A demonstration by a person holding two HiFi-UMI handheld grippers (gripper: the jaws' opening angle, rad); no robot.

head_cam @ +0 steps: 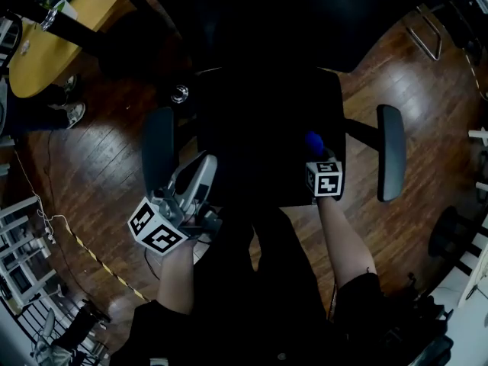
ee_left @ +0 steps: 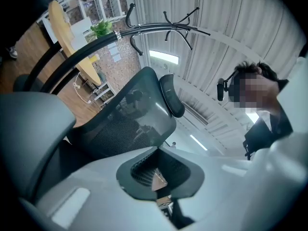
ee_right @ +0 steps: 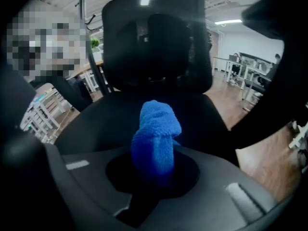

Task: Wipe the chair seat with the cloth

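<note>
In the head view the black office chair's seat [head_cam: 267,136] lies in front of me between its two armrests [head_cam: 158,149] [head_cam: 391,152]. My right gripper [head_cam: 316,155] hovers over the seat's right front part, shut on a bunched blue cloth [head_cam: 314,142]. The right gripper view has the cloth [ee_right: 156,134] sticking up from the right gripper [ee_right: 154,165], with seat [ee_right: 110,124] and backrest [ee_right: 154,37] behind. My left gripper [head_cam: 200,175] is at the seat's left front edge beside the left armrest, jaws together and empty. Its own view shows the left gripper [ee_left: 159,179] tilted toward the mesh backrest [ee_left: 130,121].
A wooden table [head_cam: 61,29] stands at the back left, with someone's shoe [head_cam: 74,113] near it. Yellow-black tape [head_cam: 99,261] and a cable cross the wood floor at the left. White racks [head_cam: 23,265] stand at the lower left. A coat rack [ee_left: 178,25] rises behind the chair.
</note>
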